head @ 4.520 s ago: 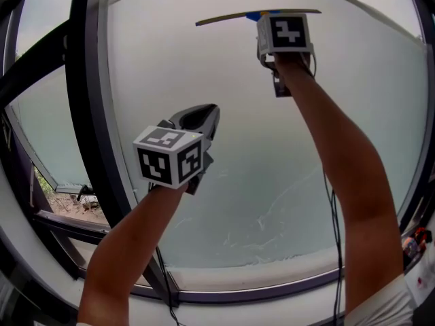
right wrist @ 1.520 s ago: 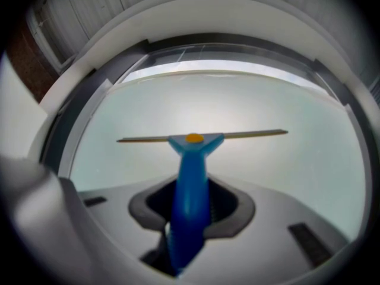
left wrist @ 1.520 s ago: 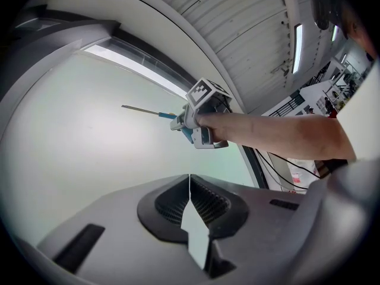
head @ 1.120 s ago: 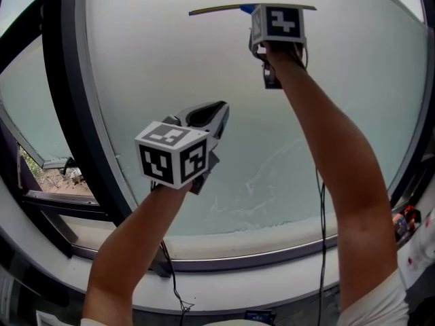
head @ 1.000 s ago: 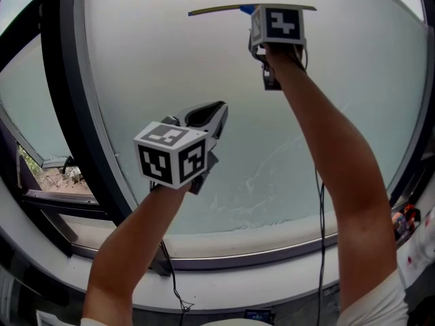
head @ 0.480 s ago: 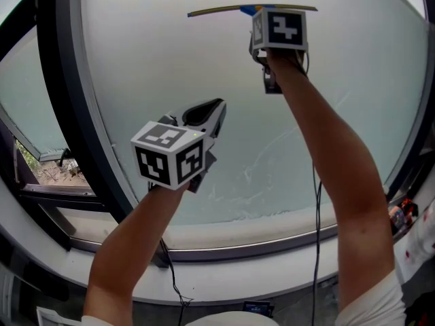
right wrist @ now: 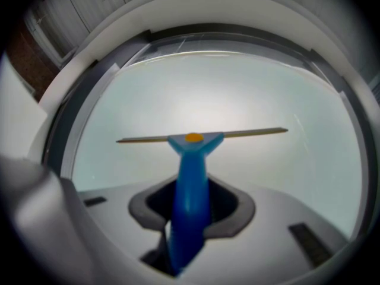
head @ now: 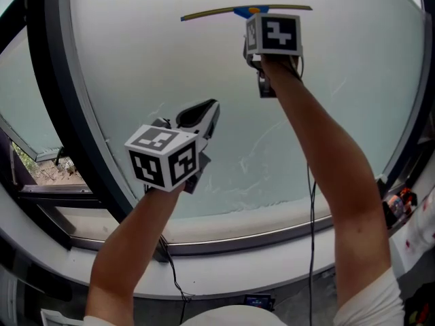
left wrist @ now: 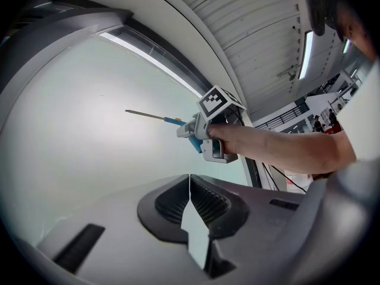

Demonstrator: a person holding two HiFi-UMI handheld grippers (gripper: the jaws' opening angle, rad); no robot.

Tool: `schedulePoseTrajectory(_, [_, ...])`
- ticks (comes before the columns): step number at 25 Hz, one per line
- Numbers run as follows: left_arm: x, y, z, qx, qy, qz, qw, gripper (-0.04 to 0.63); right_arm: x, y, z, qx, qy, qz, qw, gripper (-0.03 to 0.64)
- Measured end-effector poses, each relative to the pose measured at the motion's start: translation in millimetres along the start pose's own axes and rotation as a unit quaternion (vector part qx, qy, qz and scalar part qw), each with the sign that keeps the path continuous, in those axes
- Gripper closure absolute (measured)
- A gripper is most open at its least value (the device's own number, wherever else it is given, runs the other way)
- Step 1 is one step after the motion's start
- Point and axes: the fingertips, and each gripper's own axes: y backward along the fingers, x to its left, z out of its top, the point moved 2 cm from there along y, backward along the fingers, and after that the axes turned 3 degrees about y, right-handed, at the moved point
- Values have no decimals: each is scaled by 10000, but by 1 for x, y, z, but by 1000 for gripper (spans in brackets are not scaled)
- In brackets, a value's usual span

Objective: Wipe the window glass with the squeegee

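1. Right hand-held gripper [right wrist: 190, 212] is clamped on the blue handle of the squeegee [right wrist: 191, 165]. The blade [right wrist: 255, 132] is level at 12 o'clock on the window glass [head: 156, 87] (actual contact not resolvable).
2. Left hand-held gripper [left wrist: 190, 202] has its jaws together and empty. It sits at 7 o'clock of the right one, off the pane.
3. Change over the last few seconds: almost none. The blade holds the same height near the top edge.
4. Streaks [head: 248, 182] at 6 o'clock are unwiped, so I judge the downward pull hasn't begun.
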Motion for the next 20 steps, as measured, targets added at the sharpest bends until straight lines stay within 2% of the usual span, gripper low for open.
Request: schedulePoseTrajectory(20, [1, 6, -51, 243, 396, 75, 9989, 568, 6, 11, -68, 328, -130, 28, 9994, 486])
